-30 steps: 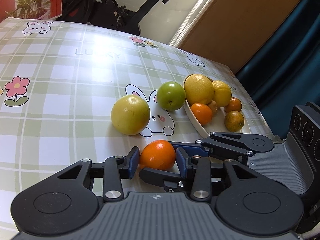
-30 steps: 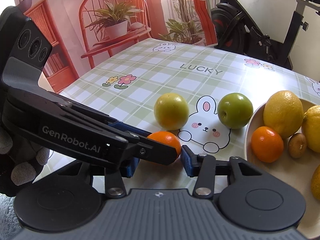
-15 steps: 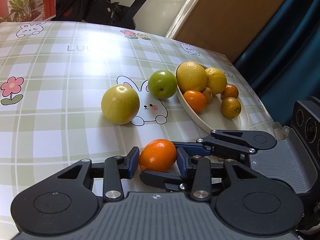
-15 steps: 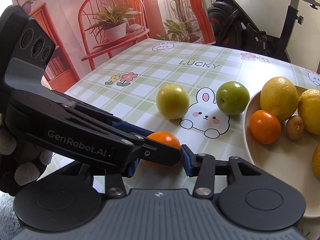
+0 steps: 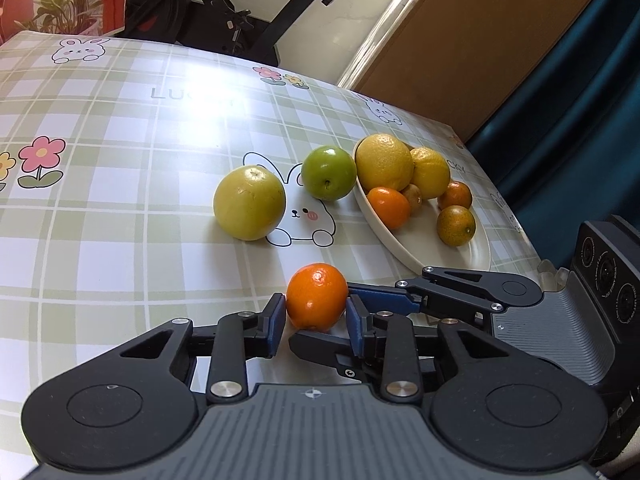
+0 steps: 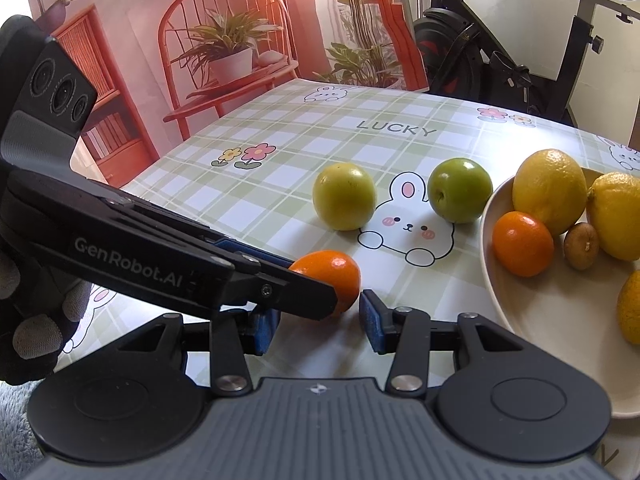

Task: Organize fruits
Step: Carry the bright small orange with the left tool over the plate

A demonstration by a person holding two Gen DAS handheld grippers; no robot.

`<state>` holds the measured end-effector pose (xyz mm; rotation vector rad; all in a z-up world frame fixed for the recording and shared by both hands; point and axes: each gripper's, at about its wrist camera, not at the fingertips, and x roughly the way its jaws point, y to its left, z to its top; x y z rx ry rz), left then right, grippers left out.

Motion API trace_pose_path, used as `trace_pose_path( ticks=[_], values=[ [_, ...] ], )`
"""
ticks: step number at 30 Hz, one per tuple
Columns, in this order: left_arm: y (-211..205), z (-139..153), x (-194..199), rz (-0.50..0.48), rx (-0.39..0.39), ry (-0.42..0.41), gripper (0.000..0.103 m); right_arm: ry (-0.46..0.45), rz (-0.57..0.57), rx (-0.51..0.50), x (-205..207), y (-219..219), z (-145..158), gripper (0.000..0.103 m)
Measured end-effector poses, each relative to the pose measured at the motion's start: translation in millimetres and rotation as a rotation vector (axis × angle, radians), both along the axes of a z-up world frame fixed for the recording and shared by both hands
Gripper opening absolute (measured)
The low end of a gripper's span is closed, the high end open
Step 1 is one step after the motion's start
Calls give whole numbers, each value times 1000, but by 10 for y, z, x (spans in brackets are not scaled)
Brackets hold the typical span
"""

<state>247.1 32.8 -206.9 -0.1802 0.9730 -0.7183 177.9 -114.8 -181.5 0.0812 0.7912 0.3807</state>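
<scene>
A small orange tangerine (image 5: 317, 296) lies on the checked tablecloth between the blue pads of my left gripper (image 5: 316, 317). The jaws are closing and both pads touch its sides. In the right wrist view the same tangerine (image 6: 334, 276) lies just beyond my right gripper (image 6: 318, 324), which stands open with nothing pressed between its pads. A left finger (image 6: 280, 292) crosses in front of it. Further back lie a yellow-green apple (image 5: 249, 202) and a green apple (image 5: 328, 172). To the right, a cream oval plate (image 5: 424, 256) holds several citrus fruits.
The right gripper's fingers (image 5: 460, 288) reach in from the right, close to the tangerine and the plate's near rim (image 6: 486, 232). A gloved hand (image 6: 36, 320) holds the left gripper. An exercise bike (image 6: 500, 64) stands beyond the far table edge.
The left gripper's pads have closed the small gaps on either side of the tangerine and now touch it. The right gripper keeps its opening and place.
</scene>
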Motion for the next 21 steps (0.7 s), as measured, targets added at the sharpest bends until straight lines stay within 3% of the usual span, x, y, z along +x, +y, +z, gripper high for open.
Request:
trace_pose_path(
  ticks=[15,21],
  values=[
    [11,38,149,43,-45,18,34,-21,-8,-23,107,-20,-7,48],
    [-15,82,81,32,-36,1,34,-21,-31,8,76,-76,0,43]
  ],
)
